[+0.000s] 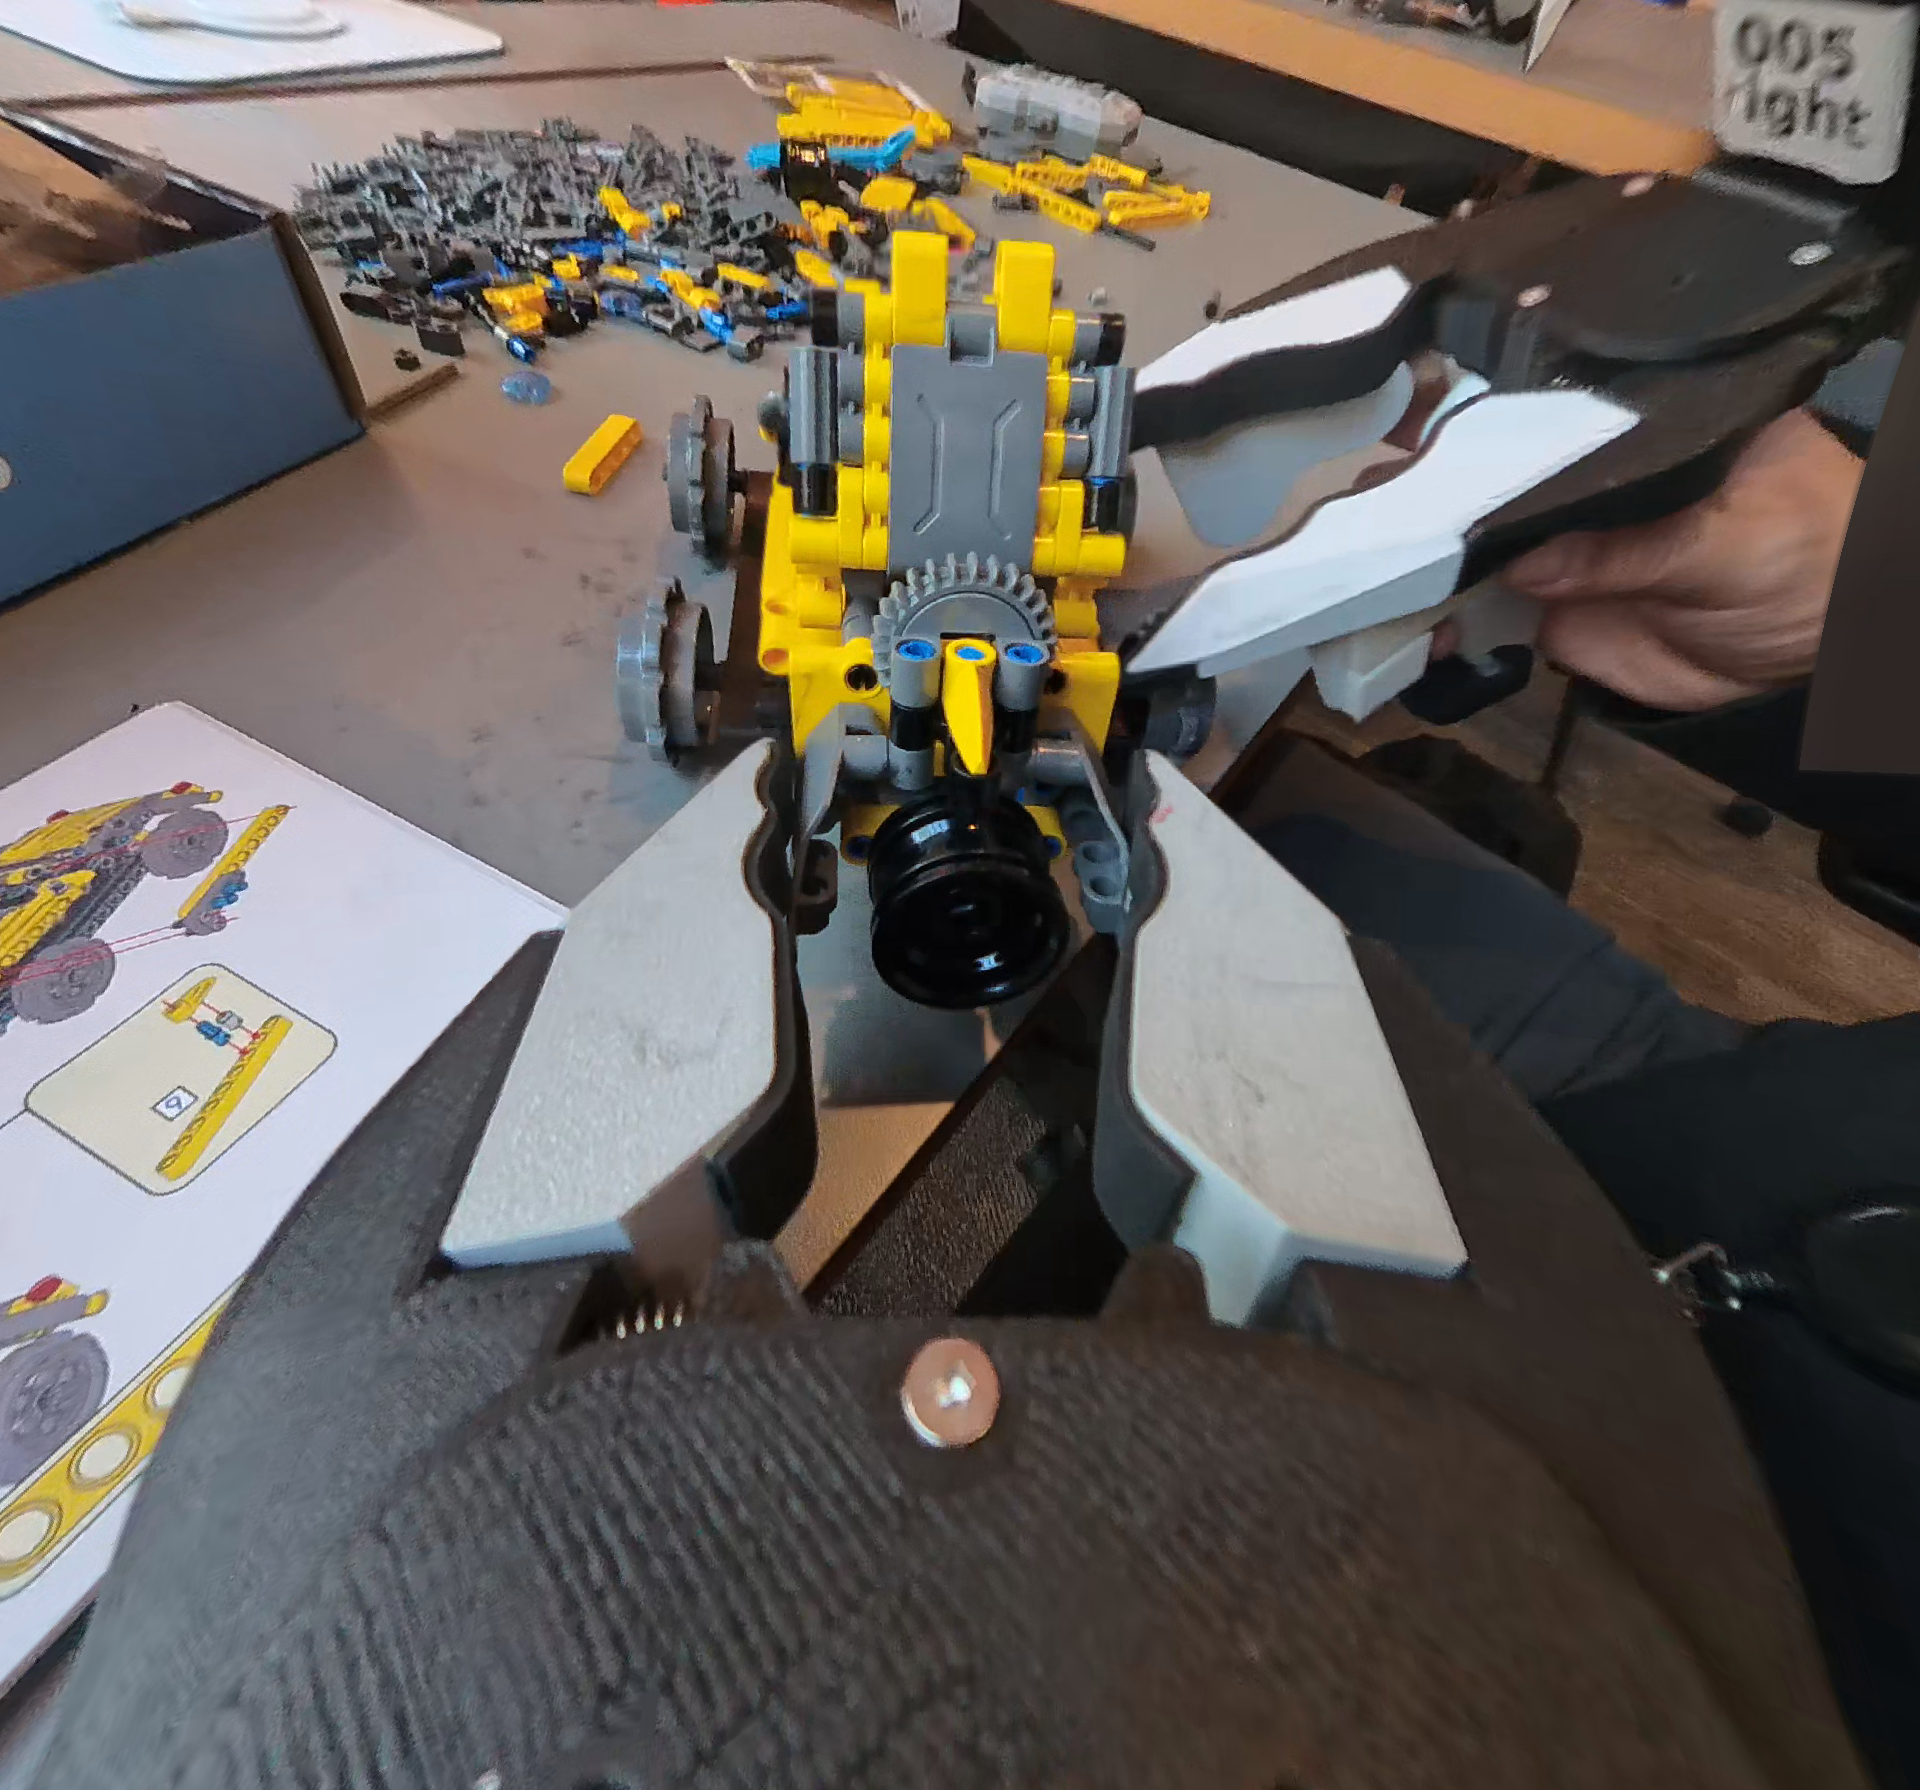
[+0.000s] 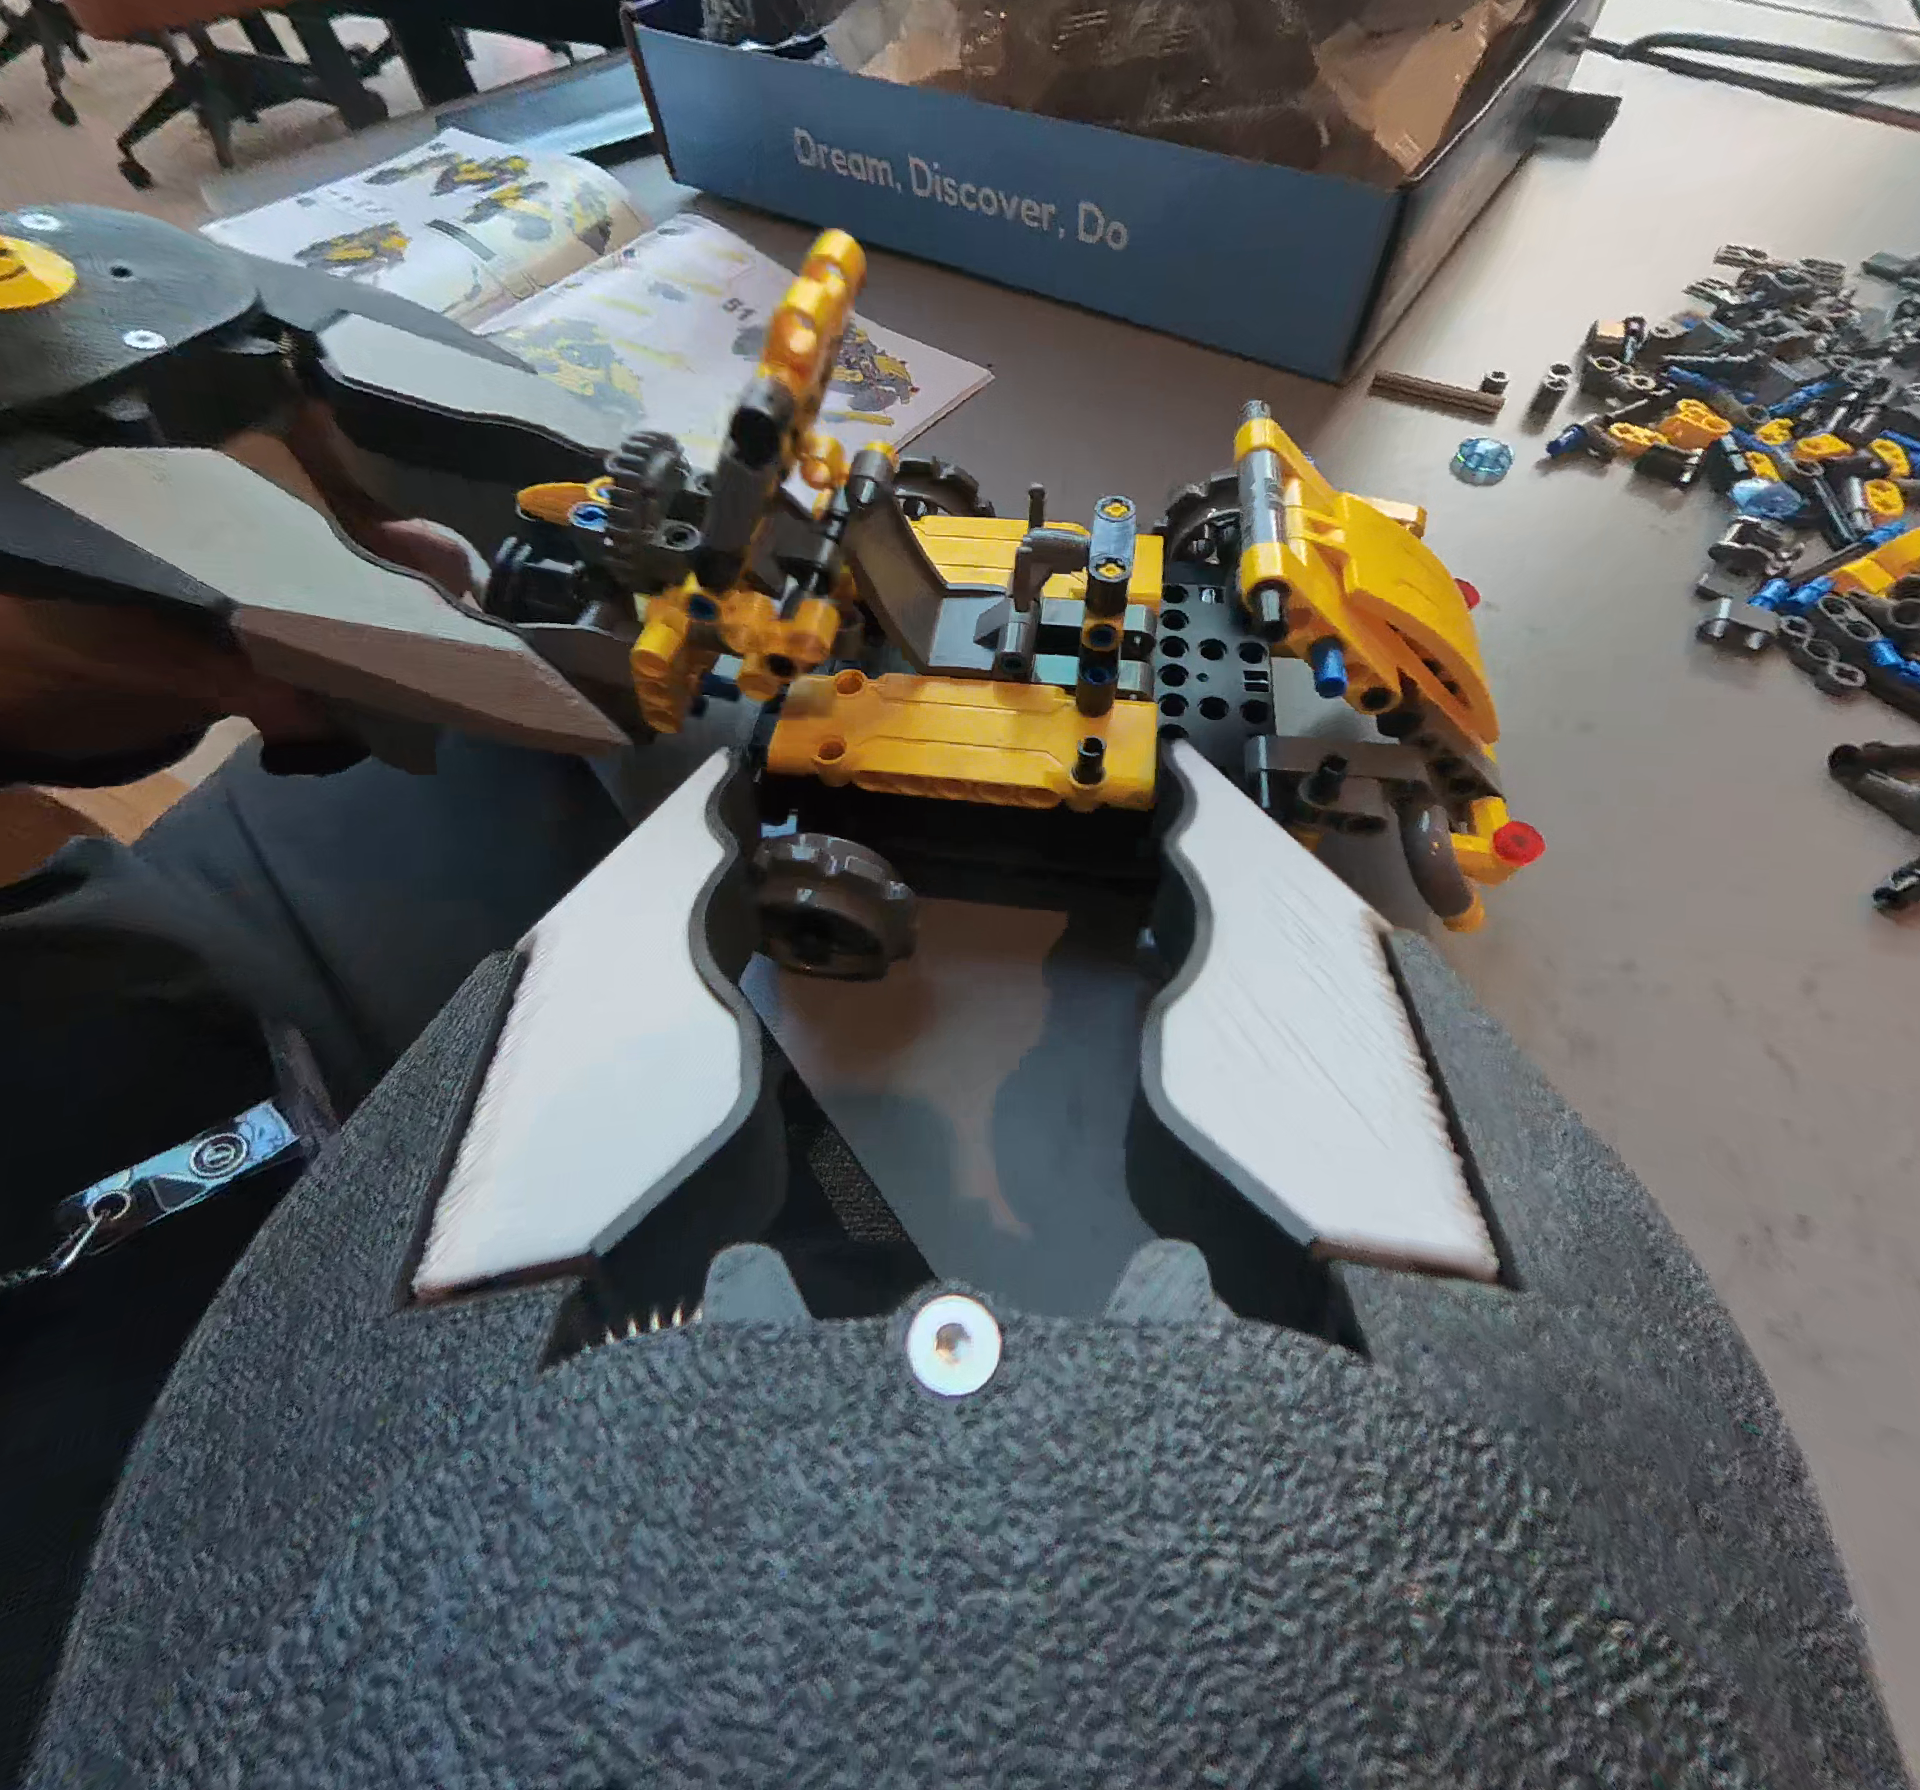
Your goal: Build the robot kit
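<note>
A yellow, grey and black brick-built vehicle model stands on the grey table near its front edge. My left gripper is shut on the model's near end, with its fingers on either side of a black wheel hub and a grey gear. My right gripper comes in from the side, and its fingertips press on both ends of the model's yellow side panel. The right gripper also shows in the left wrist view, and the left gripper in the right wrist view.
An open instruction booklet lies left of the model. A dark blue cardboard box stands behind the booklet. A pile of loose grey, yellow and blue pieces lies farther back, with one yellow beam apart. A hand holds the right gripper.
</note>
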`<move>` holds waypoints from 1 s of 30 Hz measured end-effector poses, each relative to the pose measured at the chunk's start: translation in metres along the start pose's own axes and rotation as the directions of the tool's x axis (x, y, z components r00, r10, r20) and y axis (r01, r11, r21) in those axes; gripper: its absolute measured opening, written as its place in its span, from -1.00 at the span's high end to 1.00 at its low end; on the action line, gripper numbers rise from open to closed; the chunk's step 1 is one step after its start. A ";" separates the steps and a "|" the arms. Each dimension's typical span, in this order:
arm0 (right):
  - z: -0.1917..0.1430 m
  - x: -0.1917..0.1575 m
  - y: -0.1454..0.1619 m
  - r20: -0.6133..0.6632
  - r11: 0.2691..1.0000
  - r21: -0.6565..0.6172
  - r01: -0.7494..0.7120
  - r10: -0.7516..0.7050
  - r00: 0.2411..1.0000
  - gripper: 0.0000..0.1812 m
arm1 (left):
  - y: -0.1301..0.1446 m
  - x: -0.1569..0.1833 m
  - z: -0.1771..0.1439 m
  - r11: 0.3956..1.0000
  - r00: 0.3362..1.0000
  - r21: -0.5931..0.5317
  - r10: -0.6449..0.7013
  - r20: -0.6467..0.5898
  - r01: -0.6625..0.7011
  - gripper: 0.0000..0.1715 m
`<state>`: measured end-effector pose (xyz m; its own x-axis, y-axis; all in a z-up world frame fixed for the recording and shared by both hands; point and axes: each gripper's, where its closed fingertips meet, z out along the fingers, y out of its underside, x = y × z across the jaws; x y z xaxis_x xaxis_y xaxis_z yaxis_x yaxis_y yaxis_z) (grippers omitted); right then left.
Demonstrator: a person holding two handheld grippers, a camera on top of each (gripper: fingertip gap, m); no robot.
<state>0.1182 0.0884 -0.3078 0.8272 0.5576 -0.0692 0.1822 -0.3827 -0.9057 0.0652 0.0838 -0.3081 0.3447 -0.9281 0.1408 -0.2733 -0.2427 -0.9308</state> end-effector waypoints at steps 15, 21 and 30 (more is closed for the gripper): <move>0.005 0.005 0.002 -0.026 1.000 -0.030 0.010 -0.011 1.000 0.00 | 0.002 -0.004 0.017 0.993 0.996 -0.097 0.074 0.053 -0.069 0.30; 0.001 0.005 -0.005 -0.023 1.000 0.004 -0.010 0.010 1.000 0.03 | -0.007 -0.011 0.013 0.998 0.997 -0.033 0.055 0.045 -0.054 0.31; -0.001 0.015 -0.014 -0.062 0.998 0.046 -0.044 0.047 0.997 0.03 | -0.009 -0.010 0.015 0.998 0.998 -0.041 0.052 0.024 -0.051 0.31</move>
<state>0.1286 0.1015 -0.2960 0.8661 0.4925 -0.0854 0.1212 -0.3725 -0.9201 0.0776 0.0999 -0.3063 0.3514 -0.9324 0.0842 -0.3274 -0.2066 -0.9220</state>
